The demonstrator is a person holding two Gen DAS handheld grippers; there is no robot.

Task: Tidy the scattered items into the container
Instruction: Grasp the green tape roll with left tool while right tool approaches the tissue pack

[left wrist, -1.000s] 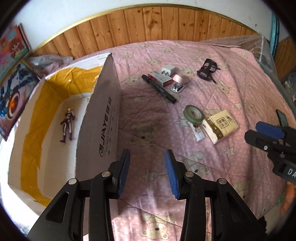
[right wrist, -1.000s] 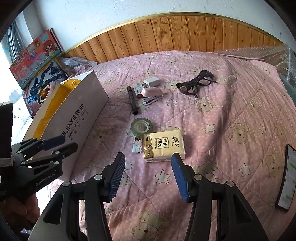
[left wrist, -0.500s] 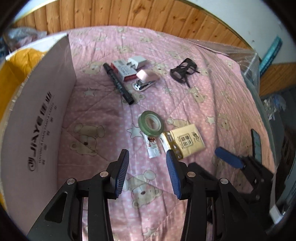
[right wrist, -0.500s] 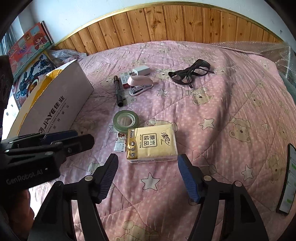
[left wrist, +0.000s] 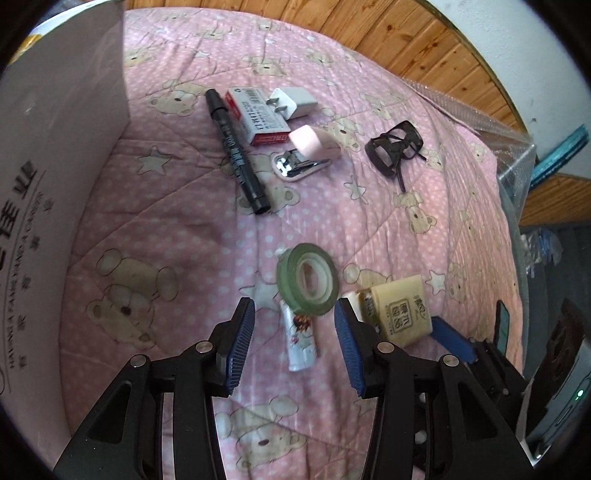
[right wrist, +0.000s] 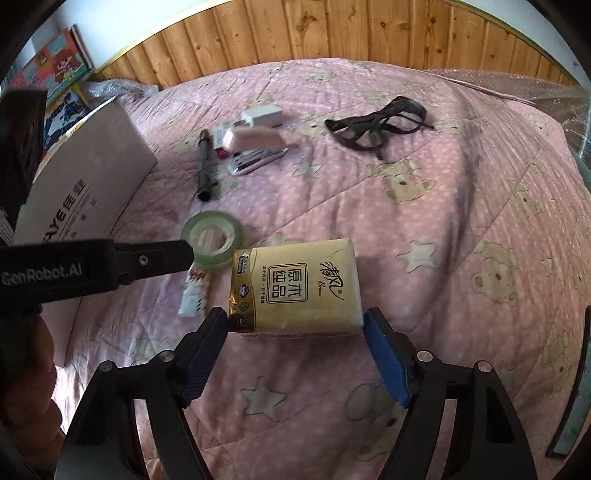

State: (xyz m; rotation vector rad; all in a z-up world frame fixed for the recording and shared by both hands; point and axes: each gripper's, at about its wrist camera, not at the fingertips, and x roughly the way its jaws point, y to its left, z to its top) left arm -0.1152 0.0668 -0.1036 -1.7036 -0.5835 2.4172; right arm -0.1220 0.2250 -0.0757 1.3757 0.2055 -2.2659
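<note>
My left gripper [left wrist: 294, 347] hangs over the pink bear quilt, its jaws opening. A small white tube [left wrist: 300, 339] lies between its fingertips, untouched. A green tape roll [left wrist: 308, 278] rests just beyond them. My right gripper [right wrist: 295, 354] is open wide, and its tips straddle the near end of a yellow tissue pack [right wrist: 299, 291]. Farther back lie a black marker [left wrist: 236, 151], a red-and-white box [left wrist: 258, 118], a white charger plug [left wrist: 295, 103], a pink stapler [left wrist: 310, 151] and black glasses [left wrist: 395, 147]. The cardboard box [left wrist: 55, 147] stands at the left.
A wooden headboard [right wrist: 332, 33] runs along the far side of the bed. Toy boxes [right wrist: 59, 66] lean behind the cardboard box. A phone [right wrist: 576, 387] lies at the right edge of the quilt. Bubble wrap [right wrist: 517, 85] covers the far right corner.
Both grippers came down and closer to the quilt. The left one swung right, from beside the box to over the tube and tape. The right one's jaws widened around the tissue pack.
</note>
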